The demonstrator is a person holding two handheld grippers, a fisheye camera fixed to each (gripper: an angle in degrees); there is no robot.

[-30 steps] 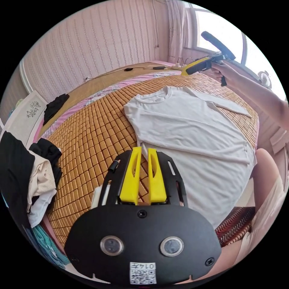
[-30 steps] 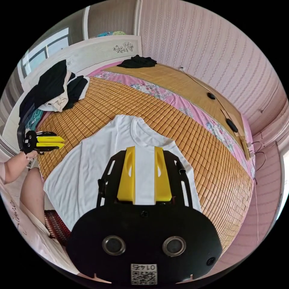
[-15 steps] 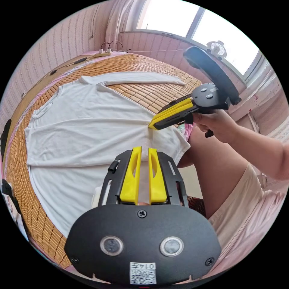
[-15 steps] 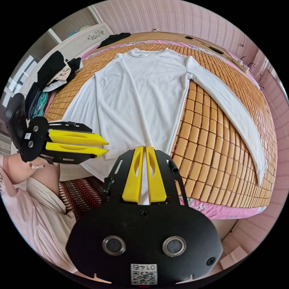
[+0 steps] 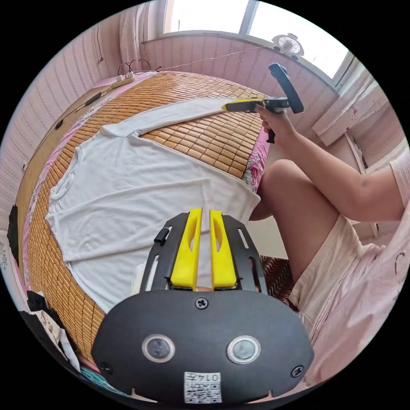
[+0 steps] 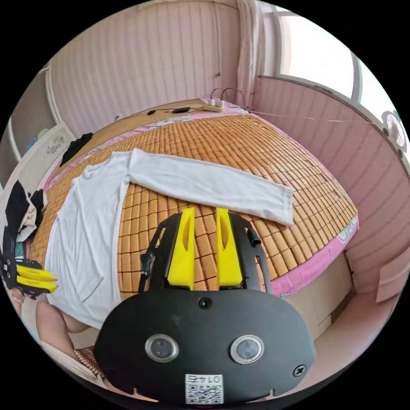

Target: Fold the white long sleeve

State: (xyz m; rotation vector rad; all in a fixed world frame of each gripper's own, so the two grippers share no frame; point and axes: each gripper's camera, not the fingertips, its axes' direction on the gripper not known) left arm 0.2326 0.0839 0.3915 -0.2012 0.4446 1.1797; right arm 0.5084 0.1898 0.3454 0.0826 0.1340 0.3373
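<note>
One white long sleeve (image 5: 141, 188) (flat), two grippers, left (image 5: 204, 213) and right (image 6: 205, 211), jaws slightly apart, empty.

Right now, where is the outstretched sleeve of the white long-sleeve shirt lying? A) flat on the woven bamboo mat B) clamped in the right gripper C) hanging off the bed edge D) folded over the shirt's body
A: the sleeve of the white long-sleeve shirt lies spread flat on the woven bamboo mat, with the right gripper open near it, not clamped on it.

white long sleeve (image 5: 141, 188) spread flat, bamboo mat (image 5: 213, 132)
</note>
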